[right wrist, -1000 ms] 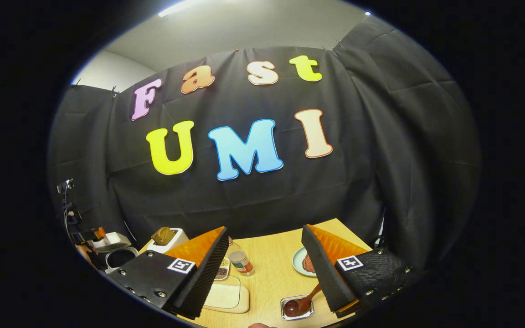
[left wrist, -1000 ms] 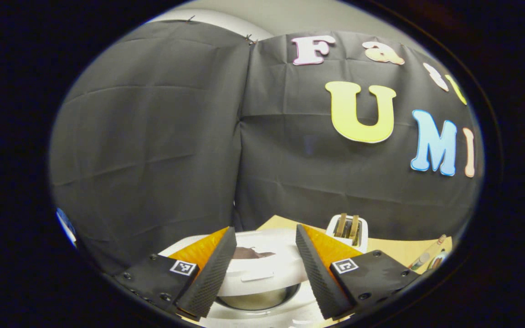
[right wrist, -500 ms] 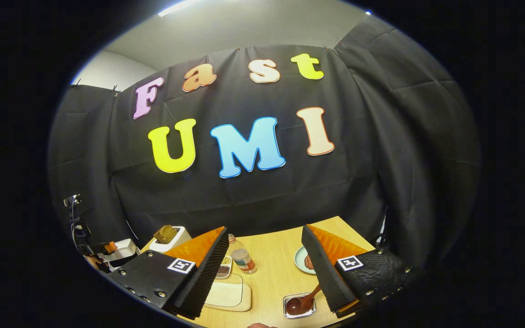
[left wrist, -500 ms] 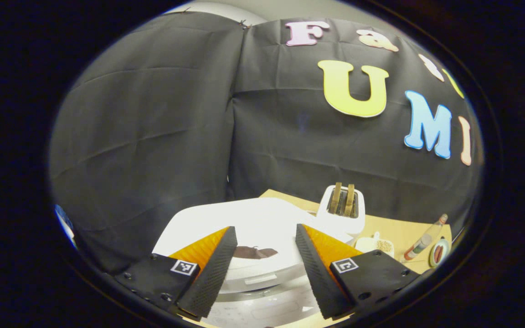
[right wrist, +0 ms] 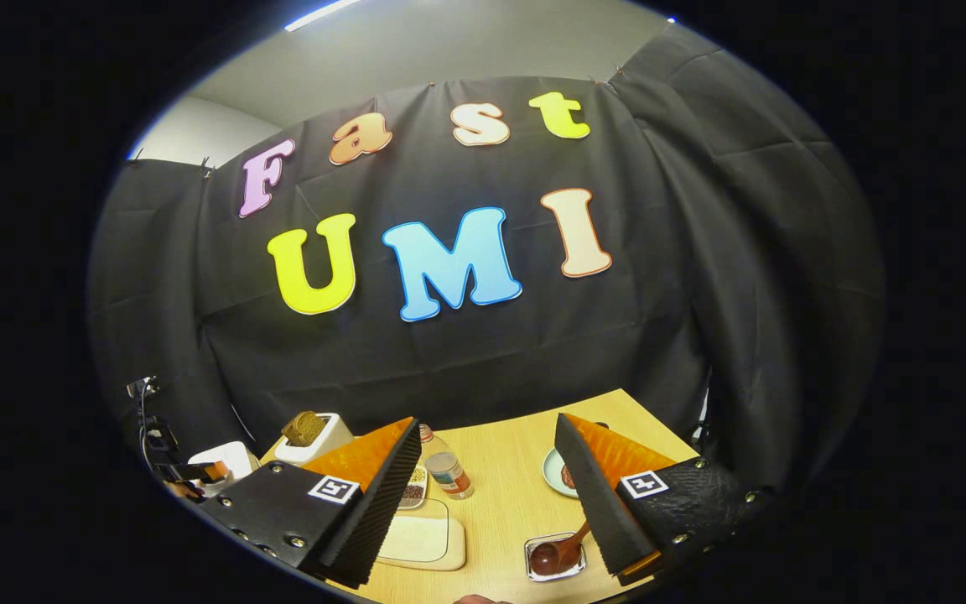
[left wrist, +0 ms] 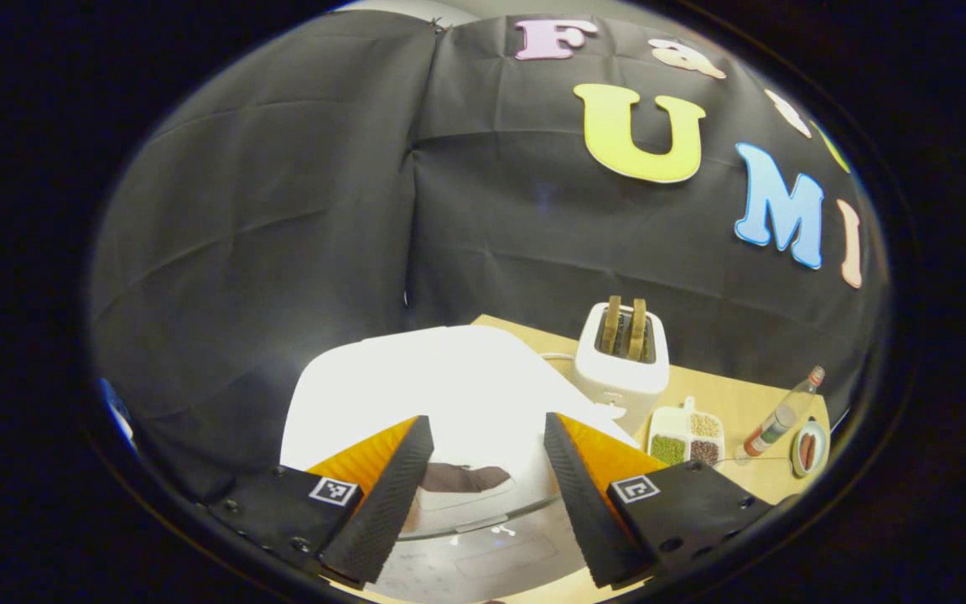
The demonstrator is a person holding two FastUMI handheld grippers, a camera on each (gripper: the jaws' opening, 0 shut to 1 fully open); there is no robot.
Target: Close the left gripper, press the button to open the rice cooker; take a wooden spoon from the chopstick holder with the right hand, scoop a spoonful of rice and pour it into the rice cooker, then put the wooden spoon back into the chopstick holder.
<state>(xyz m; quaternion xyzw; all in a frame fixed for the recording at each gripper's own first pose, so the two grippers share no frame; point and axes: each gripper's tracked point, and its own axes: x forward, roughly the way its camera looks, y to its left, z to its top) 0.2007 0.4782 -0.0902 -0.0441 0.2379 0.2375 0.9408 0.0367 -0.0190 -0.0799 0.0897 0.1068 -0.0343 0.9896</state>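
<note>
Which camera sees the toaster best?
The left gripper view: the toaster stands whole and close, its two slices sticking up. In the right gripper view the toaster is small and far off, partly behind a tool finger.

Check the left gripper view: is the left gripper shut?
No, the left gripper stands open, its two fingers spread wide apart above the white rice cooker.

No legible text on any object.

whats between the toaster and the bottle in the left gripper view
A divided white dish of beans sits on the table between the toaster and the bottle, seen in the left gripper view.
</note>
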